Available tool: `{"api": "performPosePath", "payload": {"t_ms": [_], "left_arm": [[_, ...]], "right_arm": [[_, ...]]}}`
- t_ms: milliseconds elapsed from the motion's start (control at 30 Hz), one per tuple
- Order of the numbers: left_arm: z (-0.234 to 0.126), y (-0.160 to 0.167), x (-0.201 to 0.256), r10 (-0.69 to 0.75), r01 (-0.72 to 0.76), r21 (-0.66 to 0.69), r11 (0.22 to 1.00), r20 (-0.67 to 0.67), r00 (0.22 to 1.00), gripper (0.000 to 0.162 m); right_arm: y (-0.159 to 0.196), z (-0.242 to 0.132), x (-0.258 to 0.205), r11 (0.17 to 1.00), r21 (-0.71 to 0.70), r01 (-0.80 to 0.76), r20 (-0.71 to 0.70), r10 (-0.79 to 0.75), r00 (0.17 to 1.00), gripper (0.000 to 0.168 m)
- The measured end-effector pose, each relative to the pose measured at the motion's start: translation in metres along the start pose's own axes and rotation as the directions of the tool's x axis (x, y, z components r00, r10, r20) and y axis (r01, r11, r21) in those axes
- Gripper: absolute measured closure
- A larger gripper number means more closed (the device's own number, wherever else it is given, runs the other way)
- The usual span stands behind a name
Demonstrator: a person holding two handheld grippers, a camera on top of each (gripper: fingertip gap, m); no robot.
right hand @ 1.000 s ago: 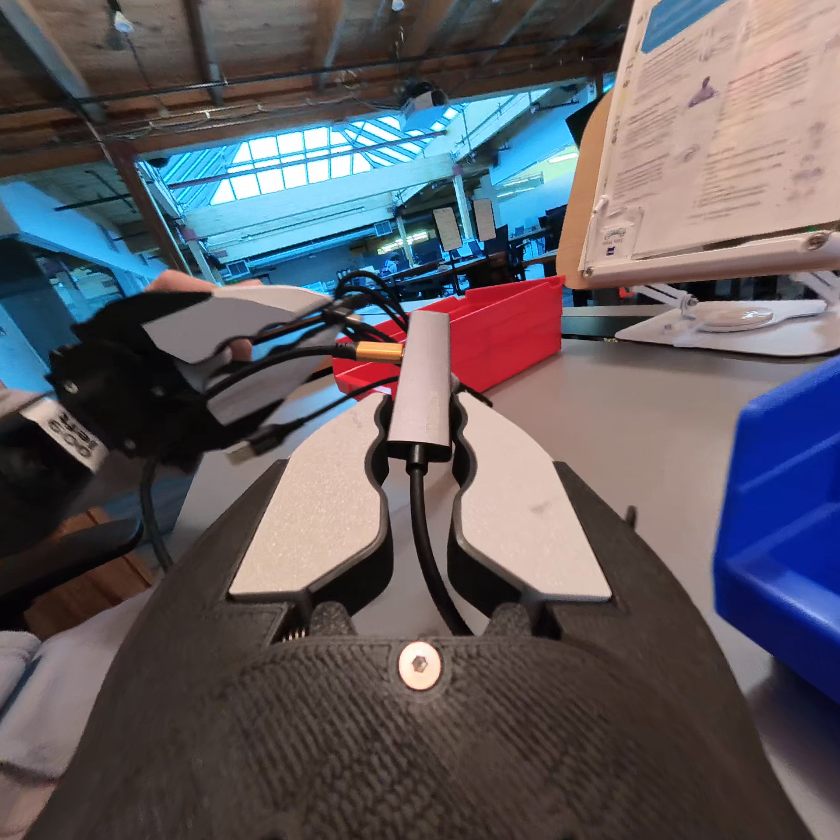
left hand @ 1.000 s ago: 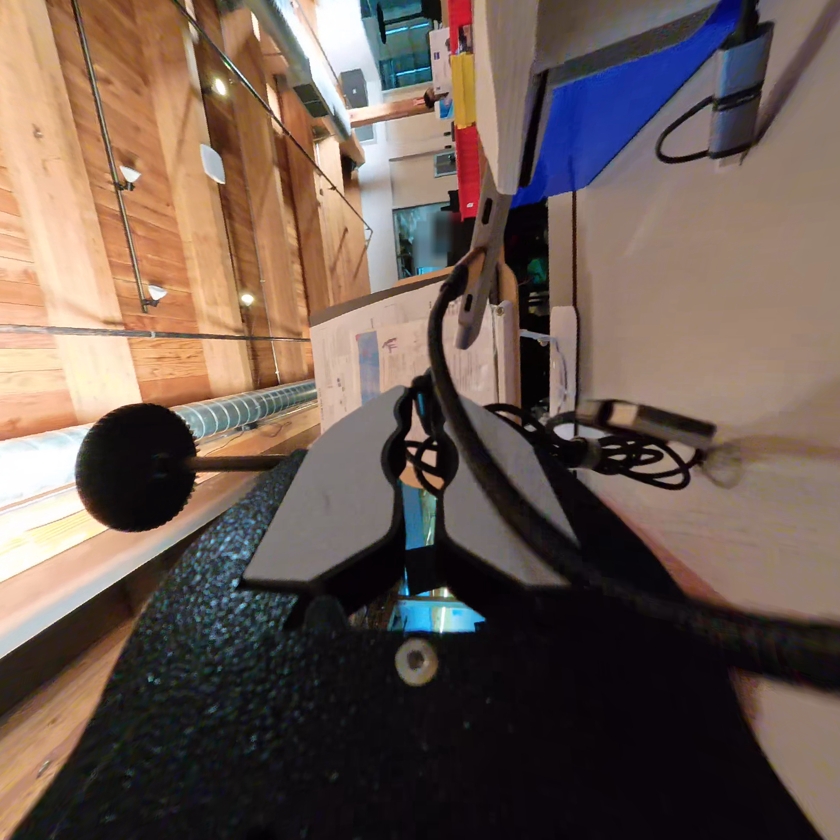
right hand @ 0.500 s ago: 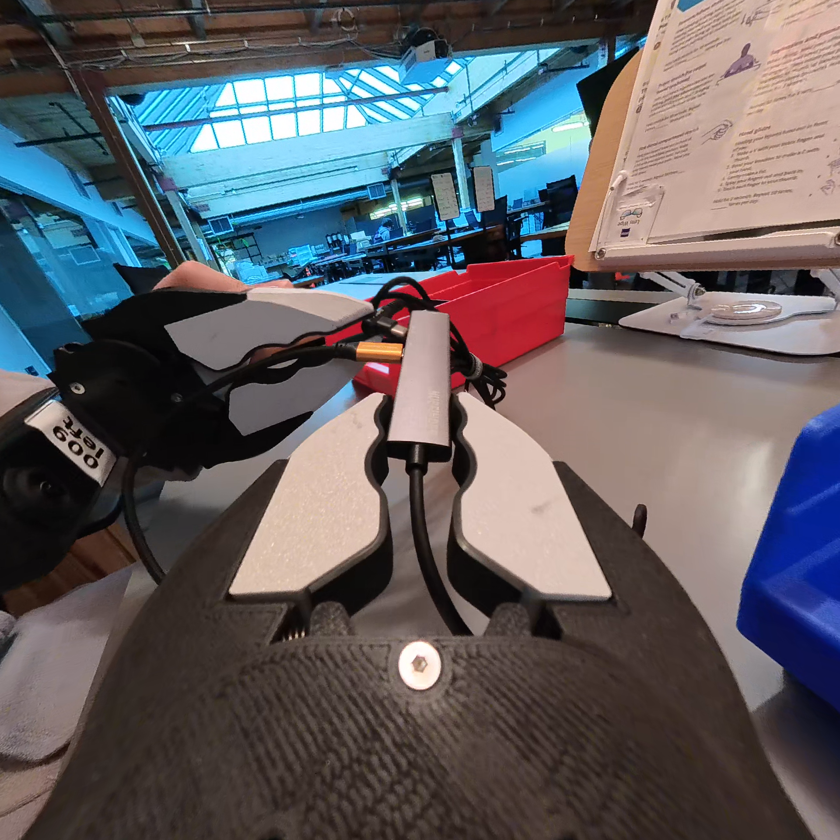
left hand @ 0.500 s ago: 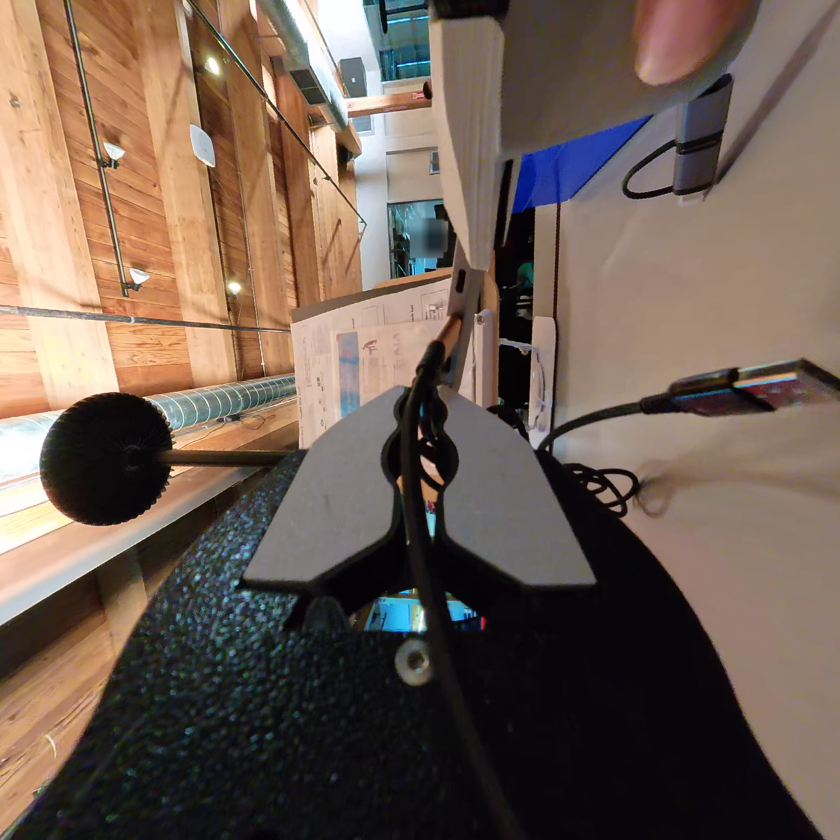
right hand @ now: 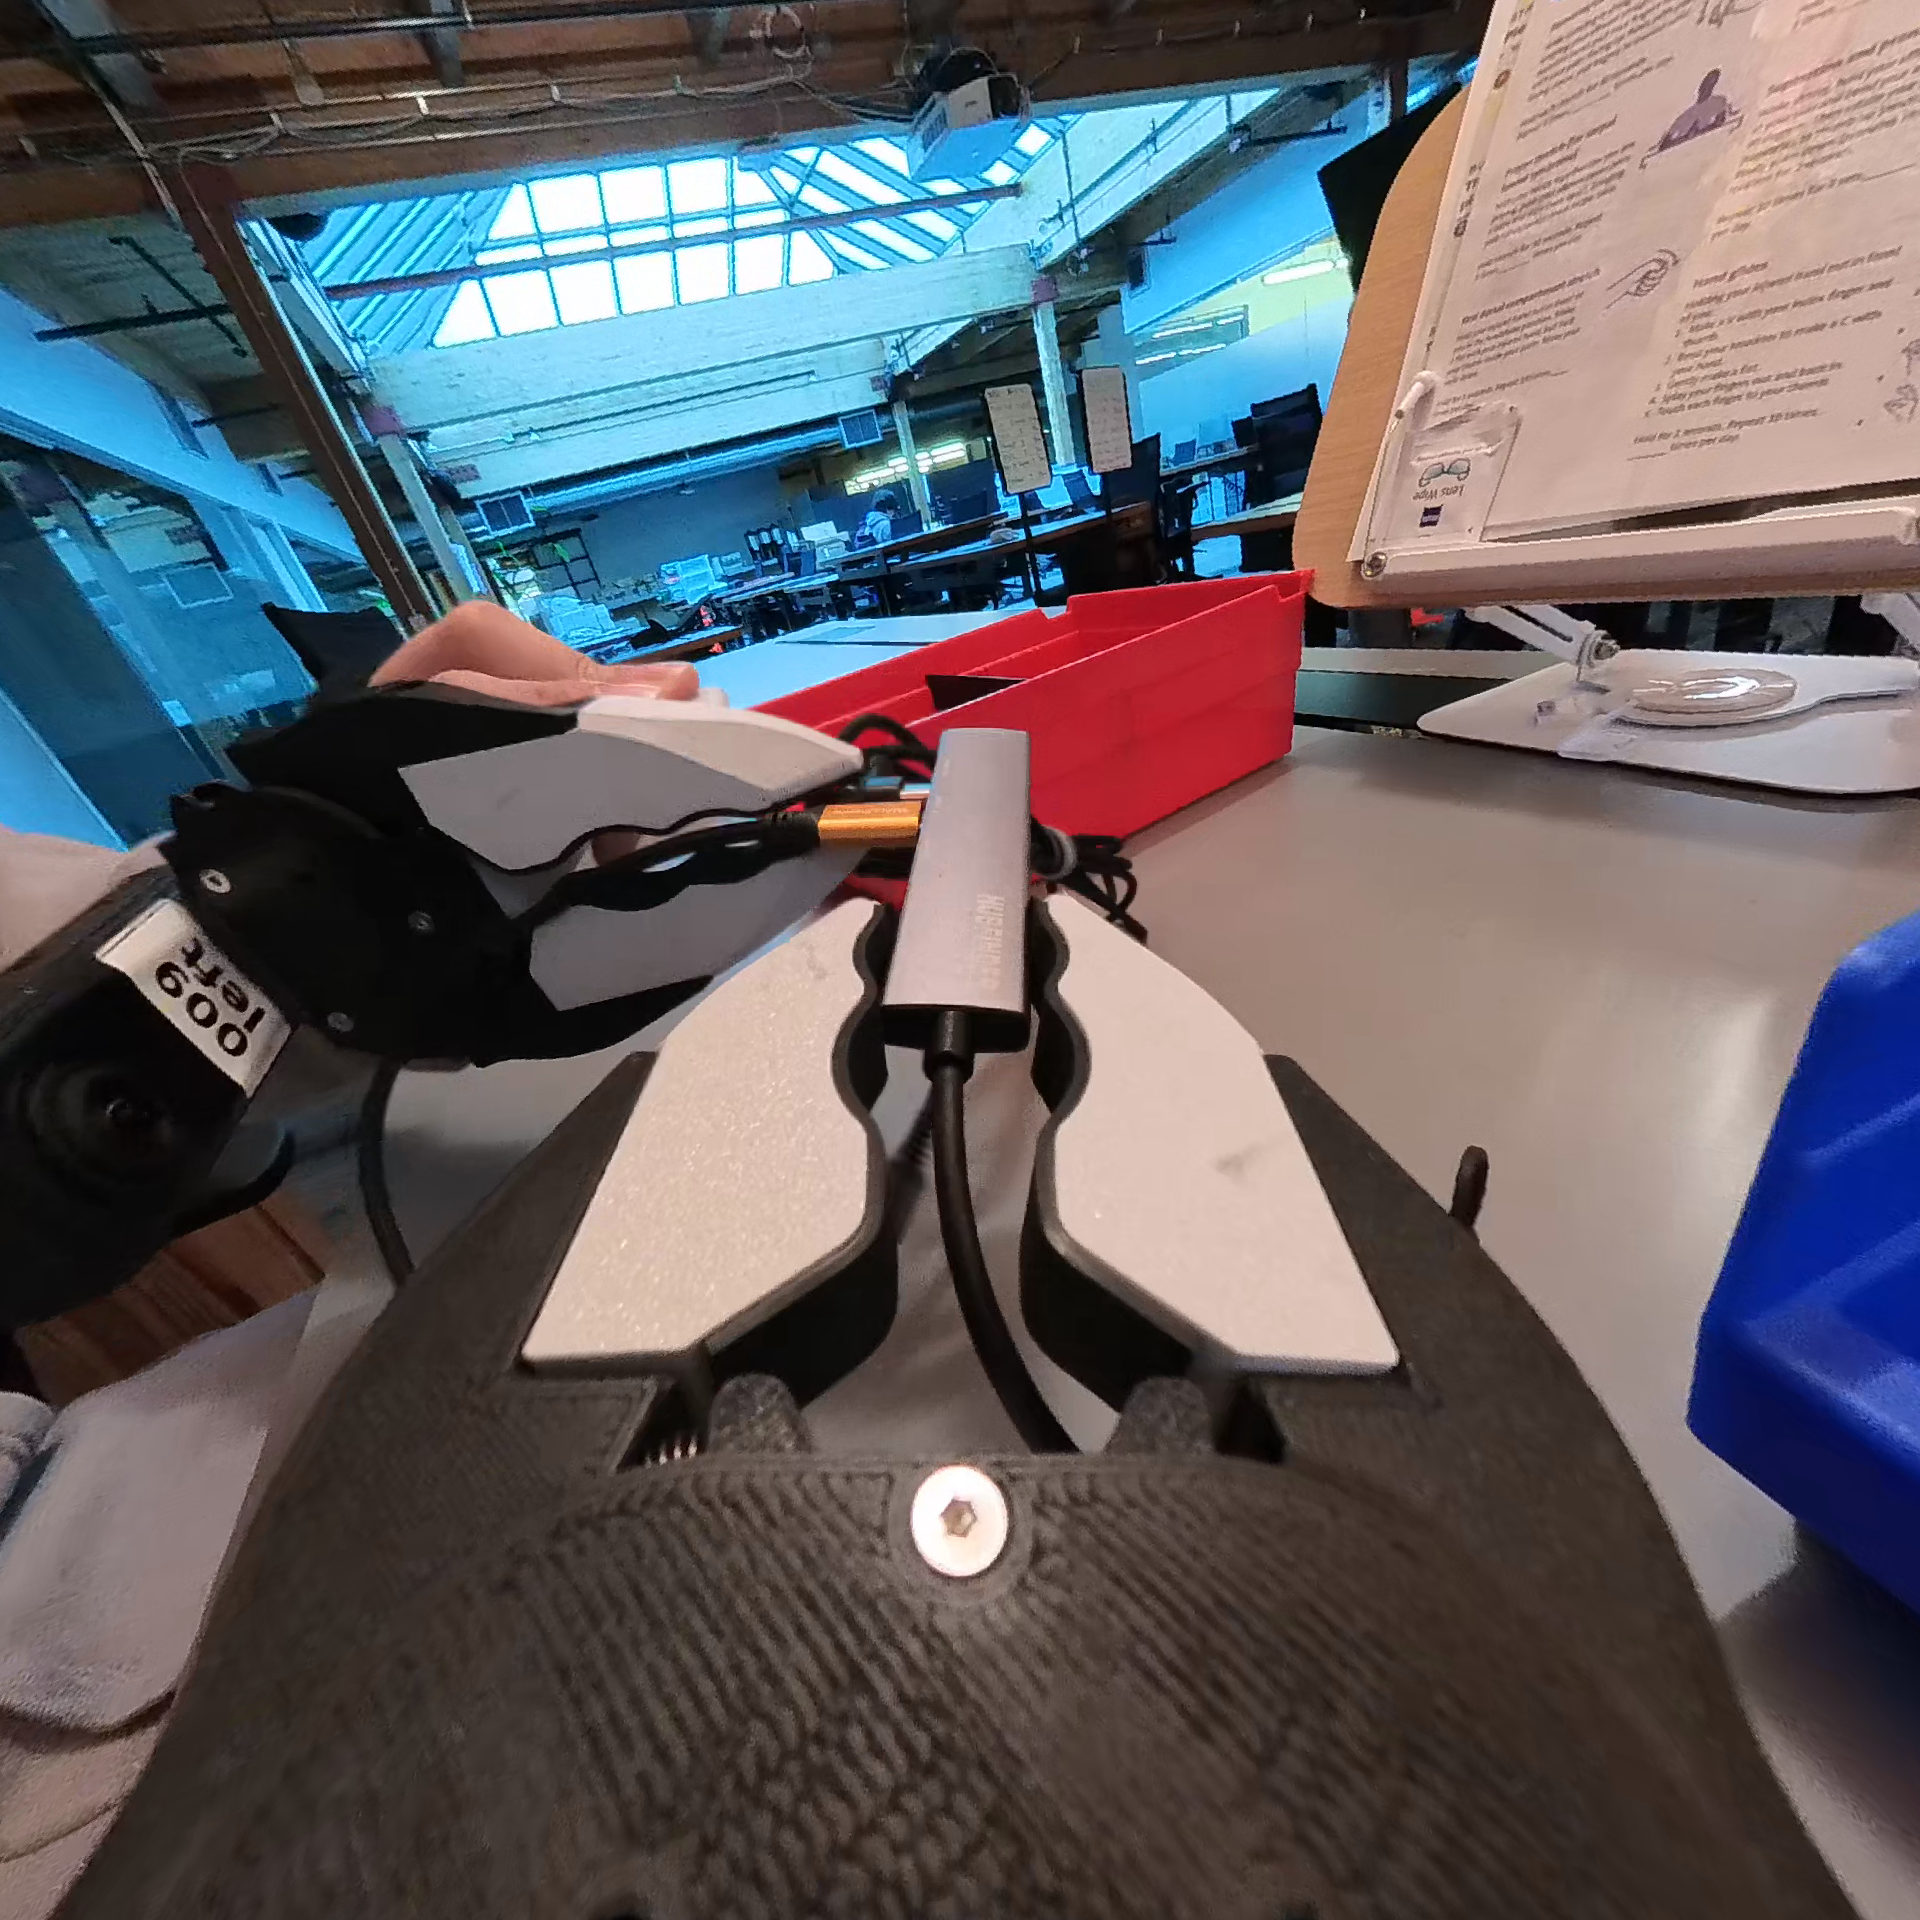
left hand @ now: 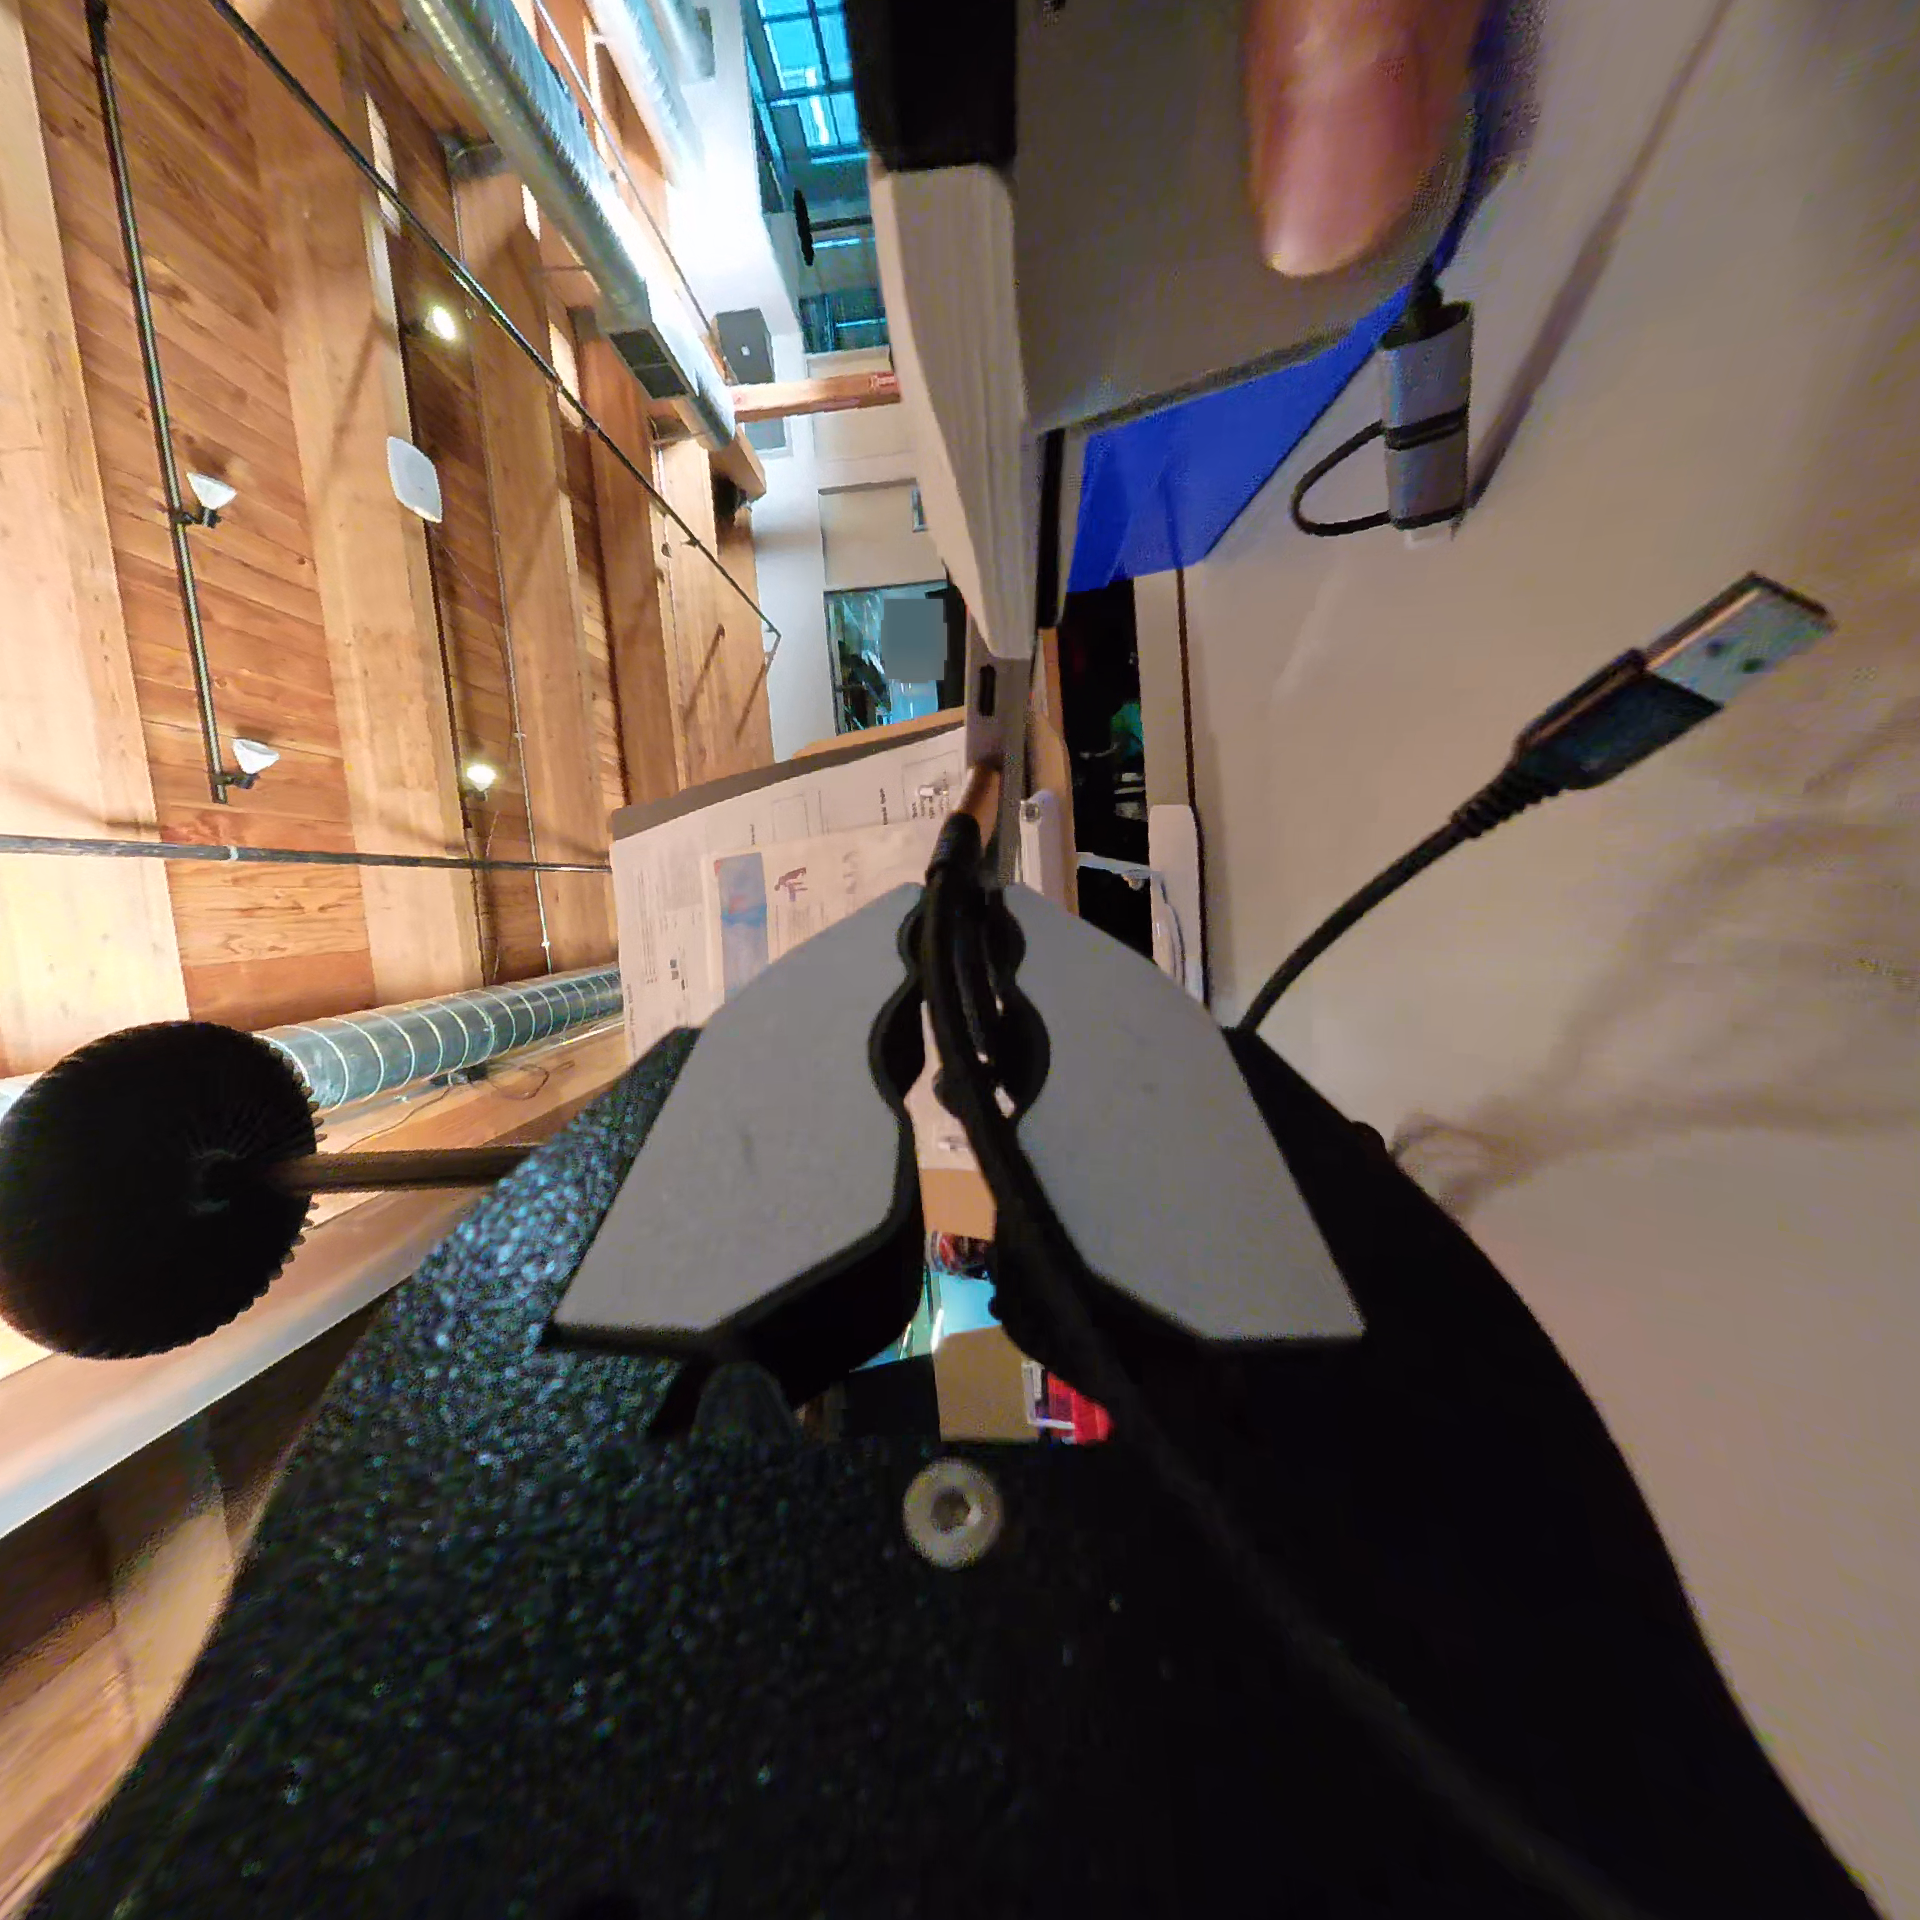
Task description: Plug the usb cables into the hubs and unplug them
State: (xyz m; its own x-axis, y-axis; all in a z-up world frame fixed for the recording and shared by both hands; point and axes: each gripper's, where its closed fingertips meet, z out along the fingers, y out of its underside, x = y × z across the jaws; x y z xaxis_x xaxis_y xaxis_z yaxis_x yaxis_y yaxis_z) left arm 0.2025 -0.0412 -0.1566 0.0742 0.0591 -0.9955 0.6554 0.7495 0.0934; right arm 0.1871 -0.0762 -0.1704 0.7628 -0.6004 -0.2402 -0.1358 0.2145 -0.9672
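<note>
On the grey worktop, a red bin stands toward the far edge, a blue bin sits at the right edge, and a document stand carrying printed sheets rises at the far right. The right gripper is clenched on the near end of a slim grey hub, which projects forward above the worktop with its own black lead running back between the fingers. The left gripper, approaching from the left, is clamped on a black cable just behind its orange-sleeved plug; the plug tip is touching the left side of the hub at a port, though how deep it sits cannot be told. In the left wrist view, a second grey hub lies on the worktop beside the blue bin. A loose USB-A plug on a black cable hangs free above the worktop surface.
</note>
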Motion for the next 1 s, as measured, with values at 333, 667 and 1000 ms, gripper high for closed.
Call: {"api": "performPosePath", "payload": {"t_ms": [333,667,1000], "left_arm": [[-0.001,0.006,-0.004,0.094,-0.091,-0.071,0.993,0.049,0.994,0.154],[0.000,0.003,0.006,0.052,-0.050,0.027,0.998,-0.047,0.998,0.155],[-0.002,0.001,0.009,0.001,0.007,0.091,0.996,-0.091,0.996,0.152]], "right_arm": [[0.001,0.001,-0.001,1.000,-0.007,-0.007,0.011,0.007,1.000,0.144],[0.004,0.002,-0.002,1.000,-0.028,-0.002,0.018,0.002,1.000,0.143],[0.004,0.003,-0.007,0.999,-0.033,0.014,0.044,-0.012,0.999,0.144]]}}
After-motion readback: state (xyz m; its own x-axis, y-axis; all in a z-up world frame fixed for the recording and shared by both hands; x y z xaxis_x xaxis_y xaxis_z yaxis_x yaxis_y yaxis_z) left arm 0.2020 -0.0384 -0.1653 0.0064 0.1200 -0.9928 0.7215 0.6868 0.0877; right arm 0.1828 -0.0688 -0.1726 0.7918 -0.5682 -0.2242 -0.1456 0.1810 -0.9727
